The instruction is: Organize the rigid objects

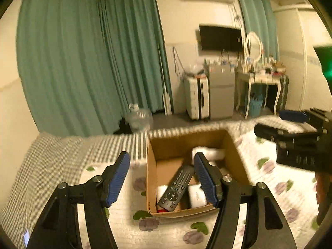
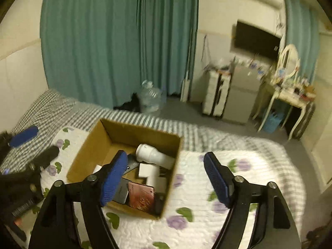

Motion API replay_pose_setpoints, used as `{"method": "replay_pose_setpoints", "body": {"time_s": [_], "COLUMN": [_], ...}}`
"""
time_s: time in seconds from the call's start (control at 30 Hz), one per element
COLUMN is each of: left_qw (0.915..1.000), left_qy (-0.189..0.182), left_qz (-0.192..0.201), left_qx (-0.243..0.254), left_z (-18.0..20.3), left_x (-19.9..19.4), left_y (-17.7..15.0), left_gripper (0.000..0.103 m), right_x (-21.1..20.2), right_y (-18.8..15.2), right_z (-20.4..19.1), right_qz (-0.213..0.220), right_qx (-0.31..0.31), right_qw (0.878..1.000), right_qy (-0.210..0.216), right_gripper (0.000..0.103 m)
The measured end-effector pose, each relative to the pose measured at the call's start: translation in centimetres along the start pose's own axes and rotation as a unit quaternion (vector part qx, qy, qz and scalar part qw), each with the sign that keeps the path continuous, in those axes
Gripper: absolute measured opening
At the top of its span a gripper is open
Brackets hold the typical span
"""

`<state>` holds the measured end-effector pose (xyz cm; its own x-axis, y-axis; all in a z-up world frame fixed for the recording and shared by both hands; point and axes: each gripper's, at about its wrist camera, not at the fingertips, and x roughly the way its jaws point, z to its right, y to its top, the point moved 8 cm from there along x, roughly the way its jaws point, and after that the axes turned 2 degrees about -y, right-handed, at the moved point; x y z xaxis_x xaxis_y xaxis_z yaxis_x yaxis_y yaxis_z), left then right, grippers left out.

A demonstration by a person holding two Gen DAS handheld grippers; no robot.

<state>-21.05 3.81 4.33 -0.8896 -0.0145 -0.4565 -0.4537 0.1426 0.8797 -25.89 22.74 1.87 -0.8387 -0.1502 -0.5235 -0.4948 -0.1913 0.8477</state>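
An open cardboard box (image 1: 151,166) stands on the flowered bed cover; it also shows in the right wrist view (image 2: 83,161). Inside lie a black remote control (image 1: 176,188), a white hair dryer (image 2: 154,155), small white boxes (image 1: 197,196) and a pink phone (image 2: 141,197). My left gripper (image 1: 161,178) is open and empty, hovering above the box's near left part. My right gripper (image 2: 166,178) is open and empty above the box's right wall. The right gripper appears at the right edge of the left wrist view (image 1: 294,139).
The bed has a flowered quilt (image 2: 207,217) and a striped sheet (image 1: 62,155). Beyond it are green curtains (image 1: 72,62), a water jug (image 2: 151,99), a suitcase (image 1: 196,97), a small fridge (image 1: 221,93) and a dressing table (image 1: 259,81).
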Motion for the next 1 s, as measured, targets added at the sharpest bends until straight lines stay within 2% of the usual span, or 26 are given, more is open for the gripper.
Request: {"method": "replay_pose_setpoints", "body": {"time_s": [0.07, 0.13, 0.27, 0.37, 0.47, 0.57, 0.63, 0.77, 1.0], "left_qw": [0.9997, 0.999, 0.9966, 0.9957, 0.9954, 0.9964, 0.997, 0.998, 0.9972], "left_qy": [0.006, 0.015, 0.016, 0.02, 0.042, 0.033, 0.041, 0.043, 0.04], "left_qz": [0.023, 0.041, 0.079, 0.087, 0.079, 0.062, 0.052, 0.033, 0.054], "left_qx": [-0.005, -0.011, -0.019, -0.026, -0.035, -0.048, -0.04, -0.034, -0.034], "left_z": [-0.1, -0.3, -0.5, -0.8, -1.5, -1.5, -1.2, -0.3, 0.6], "left_x": [-2.8, -5.2, -9.5, -10.9, -10.8, -9.5, -8.7, -6.1, -4.1], "left_y": [1.2, 2.3, 3.4, 3.3, 2.4, 1.2, 0.4, -1.9, -4.9], "left_gripper": [0.071, 0.073, 0.076, 0.077, 0.077, 0.077, 0.077, 0.077, 0.077], "right_x": [-3.7, -6.8, -10.9, -13.1, -14.6, -14.2, -13.3, -10.0, -4.6], "right_y": [0.8, 1.2, 1.6, 1.1, 0.1, -1.2, -2.1, -4.0, -8.1], "right_z": [0.2, 0.4, 0.3, 0.4, 0.4, 0.4, 0.7, 1.3, 1.3], "right_qz": [0.029, 0.05, 0.08, 0.101, 0.117, 0.116, 0.114, 0.1, 0.083], "right_qx": [0.0, 0.003, 0.005, 0.014, 0.03, 0.038, 0.04, 0.046, 0.065], "right_qw": [0.999, 0.999, 0.996, 0.994, 0.991, 0.991, 0.991, 0.992, 0.994], "right_qy": [-0.016, -0.022, -0.032, -0.047, -0.048, -0.058, -0.063, -0.068, -0.033], "right_gripper": [0.082, 0.087, 0.093, 0.1, 0.103, 0.103, 0.103, 0.103, 0.103]}}
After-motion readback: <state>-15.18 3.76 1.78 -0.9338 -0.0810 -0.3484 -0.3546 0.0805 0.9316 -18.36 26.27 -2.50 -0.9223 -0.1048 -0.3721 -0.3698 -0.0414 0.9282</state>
